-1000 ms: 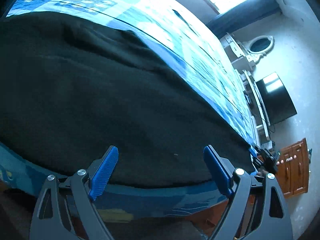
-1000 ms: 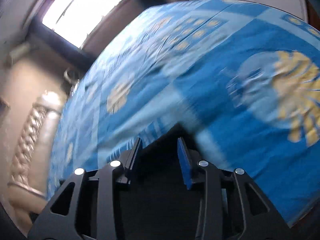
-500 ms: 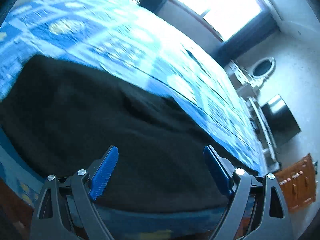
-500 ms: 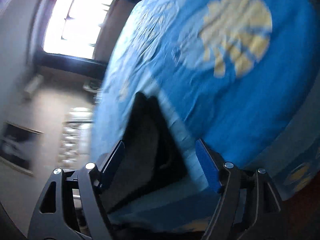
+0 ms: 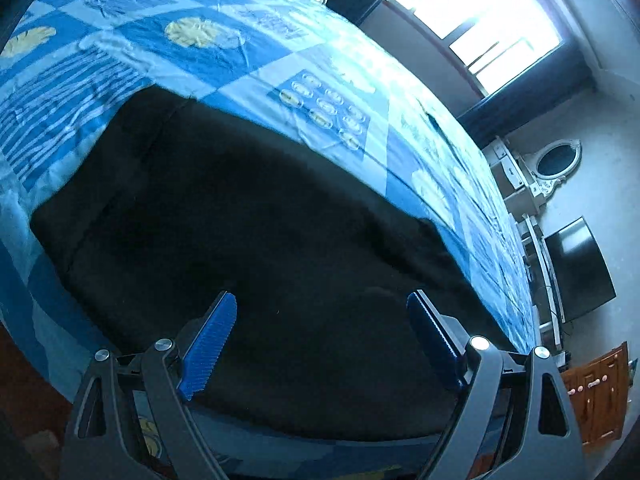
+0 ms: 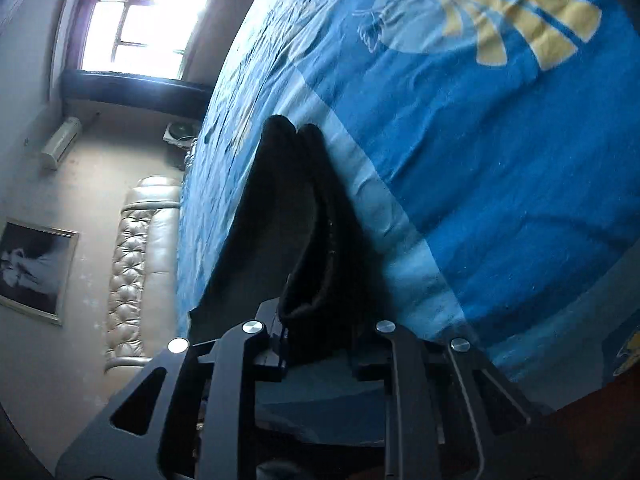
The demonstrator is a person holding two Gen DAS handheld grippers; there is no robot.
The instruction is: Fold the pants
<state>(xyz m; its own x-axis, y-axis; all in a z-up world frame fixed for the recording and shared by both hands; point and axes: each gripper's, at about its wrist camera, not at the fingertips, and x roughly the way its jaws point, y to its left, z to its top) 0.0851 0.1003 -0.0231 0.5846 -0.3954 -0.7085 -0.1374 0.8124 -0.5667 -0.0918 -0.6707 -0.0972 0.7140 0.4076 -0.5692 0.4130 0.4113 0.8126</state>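
Black, soft pants (image 5: 248, 240) lie spread flat across the lower middle of the patterned blue bedsheet (image 5: 224, 60). The left gripper (image 5: 320, 344) hovers above them, ribbed blue jaws wide apart. The right gripper (image 6: 316, 344) has just been closing, jaws now clamped on a thick bunched fold of pants.

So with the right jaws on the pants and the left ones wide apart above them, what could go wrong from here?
1. The right gripper, whose jaws have just been closing, pinches only a bunched end of the pants; it may slip out when lifted.
2. The left gripper holds nothing, so a one-sided pull could drag the pants askew on the bedspread.
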